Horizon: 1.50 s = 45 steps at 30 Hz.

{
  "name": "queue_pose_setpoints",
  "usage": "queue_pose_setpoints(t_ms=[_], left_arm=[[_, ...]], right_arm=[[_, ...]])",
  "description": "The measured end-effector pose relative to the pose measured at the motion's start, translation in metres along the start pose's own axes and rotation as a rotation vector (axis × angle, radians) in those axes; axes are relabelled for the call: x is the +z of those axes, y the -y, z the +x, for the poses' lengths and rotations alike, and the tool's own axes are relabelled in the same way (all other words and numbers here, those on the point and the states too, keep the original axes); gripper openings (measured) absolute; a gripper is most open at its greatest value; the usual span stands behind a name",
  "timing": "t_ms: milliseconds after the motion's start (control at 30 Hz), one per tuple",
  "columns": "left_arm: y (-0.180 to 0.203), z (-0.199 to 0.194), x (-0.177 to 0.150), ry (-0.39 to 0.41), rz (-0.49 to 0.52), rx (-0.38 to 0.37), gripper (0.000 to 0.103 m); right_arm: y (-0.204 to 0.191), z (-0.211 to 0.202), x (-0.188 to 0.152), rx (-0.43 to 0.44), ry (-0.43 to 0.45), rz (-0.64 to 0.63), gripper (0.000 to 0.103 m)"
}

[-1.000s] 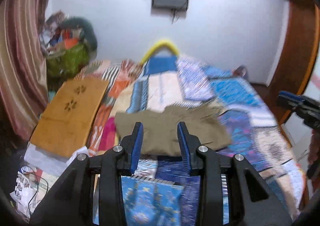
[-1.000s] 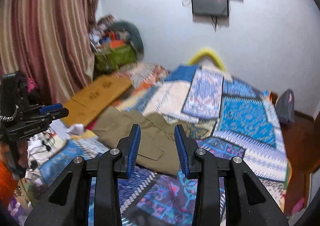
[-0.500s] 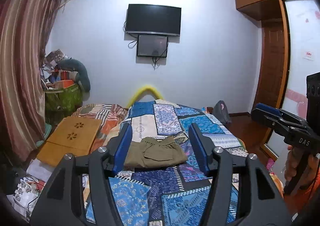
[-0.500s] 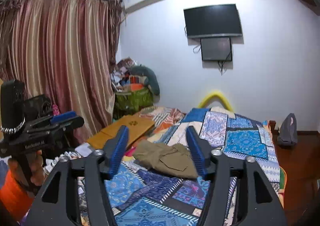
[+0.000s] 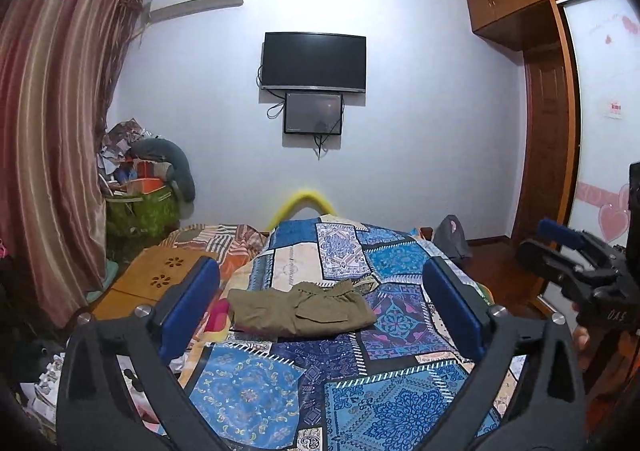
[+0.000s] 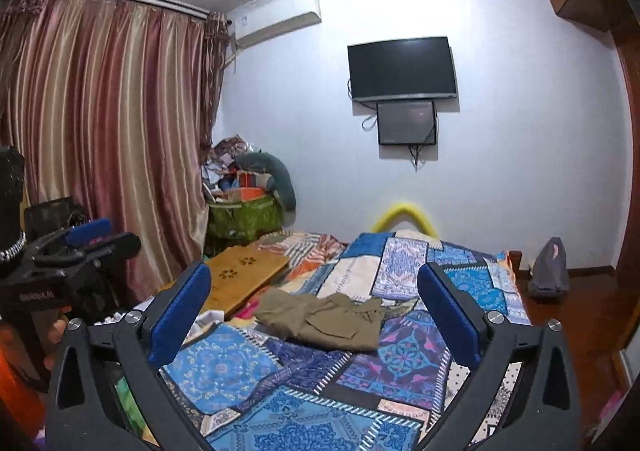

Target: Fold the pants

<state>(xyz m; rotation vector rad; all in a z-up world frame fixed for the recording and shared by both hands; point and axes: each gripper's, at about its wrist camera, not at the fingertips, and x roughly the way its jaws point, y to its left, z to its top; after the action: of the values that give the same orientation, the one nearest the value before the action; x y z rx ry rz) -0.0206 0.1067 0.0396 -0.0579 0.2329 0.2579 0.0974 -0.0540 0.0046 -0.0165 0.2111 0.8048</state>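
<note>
Olive-green pants (image 5: 304, 311) lie folded into a compact rectangle in the middle of the patchwork bedspread (image 5: 400, 263); the right wrist view shows the pants (image 6: 320, 317) too. My left gripper (image 5: 320, 265) hangs well back from them, its jaws opening wide with nothing between the blue pads. My right gripper (image 6: 313, 271) is likewise back from the pants, its jaws opening and empty. Each gripper shows at the edge of the other's view, held by a hand: the right gripper (image 5: 568, 251) and the left gripper (image 6: 88, 239).
A wooden lap table (image 5: 160, 279) rests on the bed's left side. A green bag piled with clutter (image 5: 140, 211) stands by the striped curtain (image 5: 52, 131). A grey bag (image 5: 450, 239) sits on the floor at the right, near a wooden wardrobe (image 5: 548, 139). A TV (image 5: 314, 61) hangs on the far wall.
Both grippers have drawn back and upward from the pants, which now look smaller and farther off. Both pairs of jaws have spread from narrow to wide.
</note>
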Motion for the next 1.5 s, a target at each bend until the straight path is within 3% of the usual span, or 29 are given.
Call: queue_pose_setpoints(t_ms=[1500], left_arm=[[0.006, 0.009, -0.009, -0.026, -0.018, -0.006, 0.103]], right_arm=[[-0.004, -0.013, -0.001, -0.023, 0.004, 0.003, 0.103]])
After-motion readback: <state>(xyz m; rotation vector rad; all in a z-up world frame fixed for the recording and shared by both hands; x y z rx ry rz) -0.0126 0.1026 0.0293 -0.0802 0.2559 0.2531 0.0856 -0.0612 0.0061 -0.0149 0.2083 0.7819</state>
